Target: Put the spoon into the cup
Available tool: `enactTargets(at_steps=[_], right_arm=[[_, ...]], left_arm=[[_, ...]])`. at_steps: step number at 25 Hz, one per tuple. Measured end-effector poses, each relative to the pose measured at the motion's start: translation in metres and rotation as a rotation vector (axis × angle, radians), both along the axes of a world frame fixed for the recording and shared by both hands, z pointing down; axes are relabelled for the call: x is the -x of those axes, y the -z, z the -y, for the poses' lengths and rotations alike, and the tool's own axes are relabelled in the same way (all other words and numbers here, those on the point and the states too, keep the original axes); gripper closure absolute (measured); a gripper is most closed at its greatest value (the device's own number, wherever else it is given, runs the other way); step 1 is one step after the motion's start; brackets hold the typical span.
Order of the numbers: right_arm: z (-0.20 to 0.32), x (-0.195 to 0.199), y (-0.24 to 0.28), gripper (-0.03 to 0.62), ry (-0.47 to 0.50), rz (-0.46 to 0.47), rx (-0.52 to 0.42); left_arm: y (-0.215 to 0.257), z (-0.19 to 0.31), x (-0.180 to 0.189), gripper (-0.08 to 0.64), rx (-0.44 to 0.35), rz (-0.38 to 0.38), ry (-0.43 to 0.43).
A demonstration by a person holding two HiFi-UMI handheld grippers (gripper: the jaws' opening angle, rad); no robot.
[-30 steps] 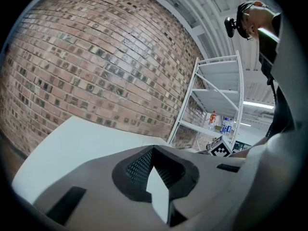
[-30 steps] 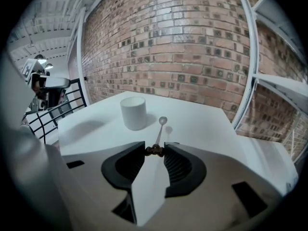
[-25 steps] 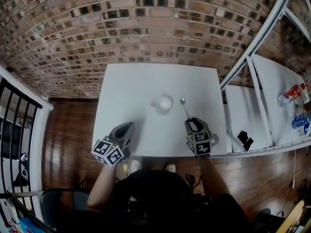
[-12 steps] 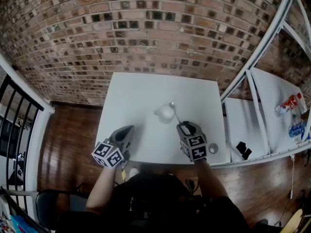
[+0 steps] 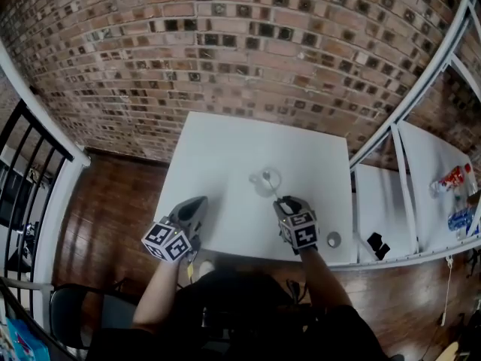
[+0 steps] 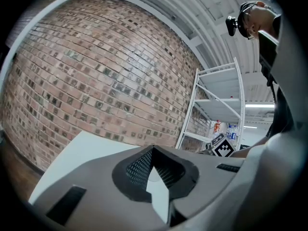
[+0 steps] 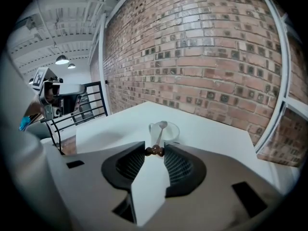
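Silver-grey, with a brown knob at the end of its handle, the spoon (image 7: pixel 159 137) is held in the air by the right gripper (image 7: pixel 155 151). The jaws are closed narrowly on that brown end, and the handle points away from them and downward. The bowl of the spoon is at the mouth of the cup (image 7: pixel 172 131). In the head view it lies over the opening. I cannot tell whether it is already below the rim or just above it. The cup is pale, stands upright and is near the middle of the white table (image 5: pixel 218 149), just beyond the right gripper. The left gripper (image 6: pixel 154 150) is well apart from the cup, at the near edge of the table. Its jaws meet at the tips and there is nothing between them. Behind the table is a brick wall (image 5: pixel 225 51).

I judge that the step in hand is the placing of the spoon. The next move asks to lower the bowl inside the cup without pushing the wall, because a light cup could tip over. Only then should the jaws open, so that the handle leans on the rim.
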State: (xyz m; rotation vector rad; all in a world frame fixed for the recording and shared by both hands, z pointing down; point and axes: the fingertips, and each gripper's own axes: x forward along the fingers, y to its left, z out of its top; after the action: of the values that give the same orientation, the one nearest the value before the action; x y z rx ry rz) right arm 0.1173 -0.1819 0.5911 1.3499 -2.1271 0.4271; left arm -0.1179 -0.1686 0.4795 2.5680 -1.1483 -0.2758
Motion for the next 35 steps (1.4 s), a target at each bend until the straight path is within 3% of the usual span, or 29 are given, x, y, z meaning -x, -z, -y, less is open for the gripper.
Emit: enactTargets(at_steps=[22,35], right_arm=[[0.031,0.009,-0.008,0.460,-0.024,0.002,0.057],[0.050,0.016,-0.013,0.460,-0.010,-0.016,0.020]], left_arm=[[0.000,0.008,0.021,0.555,0.002,-0.013,0.040],[0.001,0.016,0.033,0.557,0.005,0.002,0.076]])
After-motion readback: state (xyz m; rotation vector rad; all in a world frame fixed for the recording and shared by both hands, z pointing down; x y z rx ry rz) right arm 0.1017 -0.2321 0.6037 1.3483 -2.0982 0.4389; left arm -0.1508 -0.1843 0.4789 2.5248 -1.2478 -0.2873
